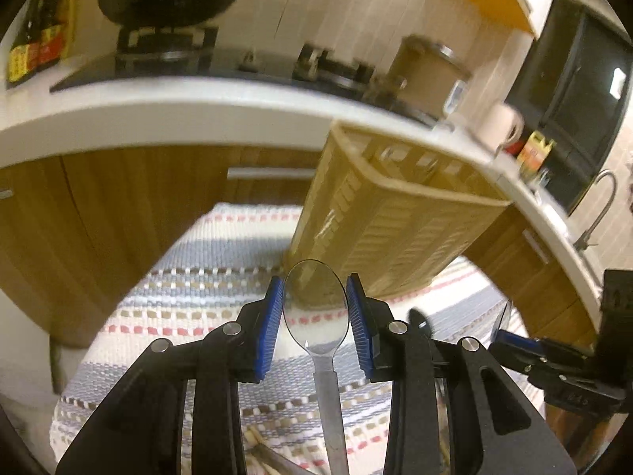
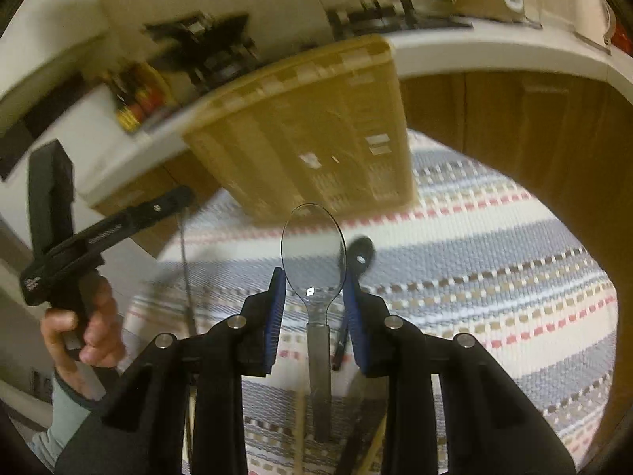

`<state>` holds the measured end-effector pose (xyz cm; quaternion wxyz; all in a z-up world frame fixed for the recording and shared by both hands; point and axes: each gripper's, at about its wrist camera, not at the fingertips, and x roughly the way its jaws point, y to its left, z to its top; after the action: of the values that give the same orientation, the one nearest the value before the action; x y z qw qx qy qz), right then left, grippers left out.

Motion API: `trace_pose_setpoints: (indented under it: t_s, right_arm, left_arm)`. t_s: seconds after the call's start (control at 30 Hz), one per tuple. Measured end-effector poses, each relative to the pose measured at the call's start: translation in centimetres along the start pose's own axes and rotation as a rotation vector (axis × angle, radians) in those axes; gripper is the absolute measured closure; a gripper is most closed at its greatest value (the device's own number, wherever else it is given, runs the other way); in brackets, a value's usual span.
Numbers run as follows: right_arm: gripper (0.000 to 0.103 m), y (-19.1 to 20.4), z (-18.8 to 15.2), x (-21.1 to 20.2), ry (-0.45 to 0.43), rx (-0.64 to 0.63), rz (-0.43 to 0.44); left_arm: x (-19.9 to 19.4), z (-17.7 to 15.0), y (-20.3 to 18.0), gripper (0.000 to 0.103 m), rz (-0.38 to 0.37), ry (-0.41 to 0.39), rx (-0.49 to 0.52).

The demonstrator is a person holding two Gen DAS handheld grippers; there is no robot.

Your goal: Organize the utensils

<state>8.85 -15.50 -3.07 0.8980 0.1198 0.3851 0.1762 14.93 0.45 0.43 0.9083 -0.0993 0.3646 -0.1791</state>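
A clear plastic spoon [image 1: 315, 308] stands bowl-up between the blue pads of my left gripper [image 1: 315, 314], and the pads press on the sides of its bowl. My right gripper [image 2: 314, 301] is shut the same way on a second clear spoon [image 2: 312, 253]. A tan slotted utensil basket [image 1: 395, 217] [image 2: 308, 134] stands on the striped mat [image 1: 190, 289] just beyond both grippers. A black spoon [image 2: 361, 253] lies on the mat by the right gripper's right pad. Both views are blurred by motion.
Wooden chopsticks [image 1: 257, 445] lie on the mat under the left gripper. A white counter [image 1: 158, 114] with a hob and a wok [image 1: 166, 4] runs behind, over wooden cabinets [image 1: 118, 198]. A tap [image 1: 601, 206] is at far right. A hand [image 2: 85, 328] holds the left gripper.
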Motion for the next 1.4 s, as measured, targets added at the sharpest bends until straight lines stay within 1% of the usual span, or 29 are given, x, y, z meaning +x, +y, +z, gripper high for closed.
trace_pose_setpoints:
  t_s: [0.03,0.07,0.1,0.13,0.17,0.23,0.27,0.33,0.37,0.4,0.43,0.47,0.53,0.6,0.67,0.73,0.8,0.87,0.93,1.0,1.13,1.27,1.3,1.37,1.4]
  right_arm:
    - [0.085,0.0,-0.1,-0.5,-0.030,-0.001,0.026]
    - [0.091,-0.1,-0.2,-1.2,-0.046,-0.006,0.044]
    - [0.093,0.0,-0.1,-1.7,-0.069,-0.011,0.066]
    - [0.093,0.0,0.1,-2.3,-0.094,-0.014,0.077]
    - [0.093,0.4,0.3,-2.4,-0.106,-0.020,0.073]
    - [0.093,0.3,1.3,-2.6,-0.111,-0.030,0.070]
    - [0.093,0.7,1.6,-2.2,-0.098,-0.035,0.059]
    - [0.093,0.5,1.8,-1.2,-0.044,-0.054,0.061]
    - [0.092,0.4,1.9,-1.1,-0.018,-0.053,0.038]
    - [0.083,0.0,2.0,-0.3,0.022,-0.049,0.010]
    - [0.073,-0.6,2.1,0.5,0.056,-0.034,0.003]
    - [0.069,-1.0,2.3,0.9,0.076,-0.019,-0.007]
    - [0.057,-1.9,2.9,1.7,0.124,0.010,-0.032]
    - [0.051,-2.8,3.9,2.9,0.185,0.036,-0.051]
    - [0.050,-3.0,4.6,4.0,0.237,0.040,-0.076]
    - [0.041,-2.8,4.9,5.6,0.297,0.038,-0.101]
    - [0.037,-2.3,4.9,6.6,0.323,0.032,-0.109]
    - [0.037,-1.3,4.9,7.7,0.339,-0.011,-0.160]
    - [0.037,-0.3,5.0,8.4,0.343,-0.049,-0.155]
    - [0.037,0.7,5.1,9.4,0.361,-0.091,-0.184]
    - [0.037,0.8,5.3,11.4,0.413,-0.089,-0.207]
    - [0.038,0.2,5.2,12.6,0.425,-0.086,-0.232]
    - [0.043,0.4,5.2,12.7,0.420,-0.099,-0.244]
    - [0.063,1.0,5.1,13.1,0.415,-0.144,-0.276]
    - [0.073,1.6,5.0,13.5,0.412,-0.169,-0.307]
  left_arm:
    - [-1.0,0.1,0.0,0.072,-0.010,-0.028,0.005]
    - [-2.3,0.3,0.1,0.072,-0.018,-0.058,0.013]
    - [-4.3,0.8,1.0,0.072,-0.023,-0.087,0.020]
    - [-5.4,1.0,1.2,0.072,-0.026,-0.117,0.029]
    - [-6.1,1.2,0.5,0.072,-0.027,-0.151,0.044]
    - [-7.7,2.4,0.6,0.072,-0.022,-0.189,0.056]
    - [-8.5,2.5,0.9,0.072,-0.021,-0.200,0.059]
    - [-9.2,2.8,0.7,0.072,-0.020,-0.217,0.069]
    - [-9.5,2.8,0.8,0.072,-0.018,-0.223,0.073]
    - [-9.6,2.8,0.9,0.072,-0.015,-0.226,0.076]
    - [-9.7,2.7,1.1,0.072,-0.015,-0.227,0.076]
    - [-9.6,2.6,1.3,0.072,-0.013,-0.226,0.074]
    - [-9.4,2.6,1.6,0.072,-0.014,-0.217,0.069]
    - [-9.2,2.5,1.7,0.072,-0.012,-0.209,0.071]
    - [-9.1,2.4,1.7,0.072,-0.012,-0.204,0.075]
    - [-8.9,2.3,1.7,0.072,-0.013,-0.202,0.082]
    - [-8.8,2.2,1.7,0.072,-0.010,-0.200,0.089]
    - [-8.8,2.2,1.7,0.072,-0.007,-0.198,0.093]
    - [-8.6,2.1,2.0,0.072,-0.004,-0.193,0.096]
    - [-8.5,2.1,2.3,0.072,0.000,-0.187,0.091]
    - [-8.4,2.1,3.0,0.072,0.000,-0.182,0.080]
    - [-8.1,2.2,3.3,0.072,0.004,-0.180,0.078]
    - [-8.1,2.2,3.3,0.072,0.004,-0.181,0.078]
    - [-8.0,2.3,3.2,0.072,0.006,-0.181,0.079]
    - [-8.0,2.3,3.2,0.072,0.008,-0.182,0.079]
